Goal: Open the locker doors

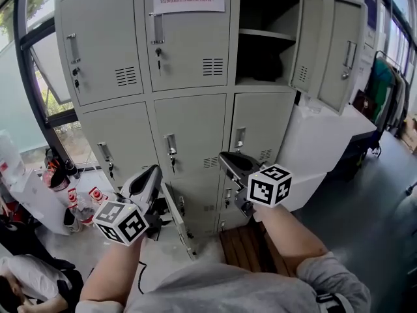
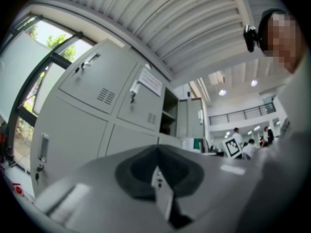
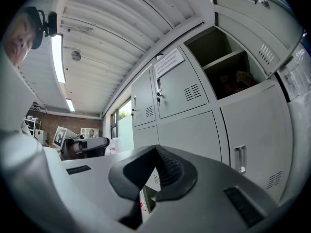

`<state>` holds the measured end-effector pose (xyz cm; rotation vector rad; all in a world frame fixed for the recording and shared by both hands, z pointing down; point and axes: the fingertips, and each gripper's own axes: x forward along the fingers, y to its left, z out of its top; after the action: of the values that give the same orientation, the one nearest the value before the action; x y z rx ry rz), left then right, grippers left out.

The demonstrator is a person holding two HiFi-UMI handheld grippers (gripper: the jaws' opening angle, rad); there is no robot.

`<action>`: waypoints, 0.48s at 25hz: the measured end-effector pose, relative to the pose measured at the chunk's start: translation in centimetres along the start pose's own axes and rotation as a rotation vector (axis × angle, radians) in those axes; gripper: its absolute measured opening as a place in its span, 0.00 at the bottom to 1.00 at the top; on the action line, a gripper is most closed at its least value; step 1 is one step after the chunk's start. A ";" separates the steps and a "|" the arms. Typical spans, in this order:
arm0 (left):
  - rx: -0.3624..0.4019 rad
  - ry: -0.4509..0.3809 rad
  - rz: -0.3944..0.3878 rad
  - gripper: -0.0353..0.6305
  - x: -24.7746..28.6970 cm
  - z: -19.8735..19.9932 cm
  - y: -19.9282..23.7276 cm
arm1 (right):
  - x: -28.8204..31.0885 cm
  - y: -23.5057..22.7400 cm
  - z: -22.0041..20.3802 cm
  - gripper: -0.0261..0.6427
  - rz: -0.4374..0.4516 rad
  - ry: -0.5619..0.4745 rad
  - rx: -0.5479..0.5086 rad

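Observation:
A grey bank of lockers (image 1: 189,77) fills the head view. Its top right door (image 1: 306,44) is swung open on a shelf with dark things inside. A bottom-row door (image 1: 177,223) also hangs open, seen edge-on between my grippers. The middle-row doors (image 1: 189,135) are closed, with handles and keys. My left gripper (image 1: 154,171) is low, in front of the bottom left lockers. My right gripper (image 1: 225,156) points at the middle right door (image 1: 260,126), a little short of its handle (image 1: 240,137). Both are shut and hold nothing, as the left gripper (image 2: 156,152) and right gripper (image 3: 156,149) views show.
A second open door (image 1: 343,54) juts out at the far right above a white counter (image 1: 319,142). A wooden slat platform (image 1: 251,250) lies under my right arm. Bottles and bags (image 1: 78,201) crowd the floor by the left window. A clothes rack (image 1: 384,83) stands far right.

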<state>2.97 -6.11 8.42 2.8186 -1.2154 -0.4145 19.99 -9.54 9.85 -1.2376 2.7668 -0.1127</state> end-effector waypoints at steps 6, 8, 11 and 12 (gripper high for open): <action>-0.012 0.000 -0.005 0.06 -0.6 0.0 0.7 | 0.6 -0.1 -0.6 0.05 -0.016 0.015 0.004; -0.023 0.002 0.000 0.06 -0.8 -0.1 1.1 | 0.7 -0.1 -1.0 0.05 -0.015 0.021 0.010; -0.040 0.004 0.008 0.06 -1.0 -0.4 1.4 | 0.8 -0.5 -1.7 0.05 -0.016 0.032 0.018; -0.043 0.006 0.009 0.06 -1.0 -0.6 1.5 | 0.8 -0.5 -1.9 0.05 -0.017 0.036 0.020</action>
<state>1.44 -6.44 9.46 2.7749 -1.2028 -0.4264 19.62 -10.45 11.71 -1.2668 2.7784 -0.1653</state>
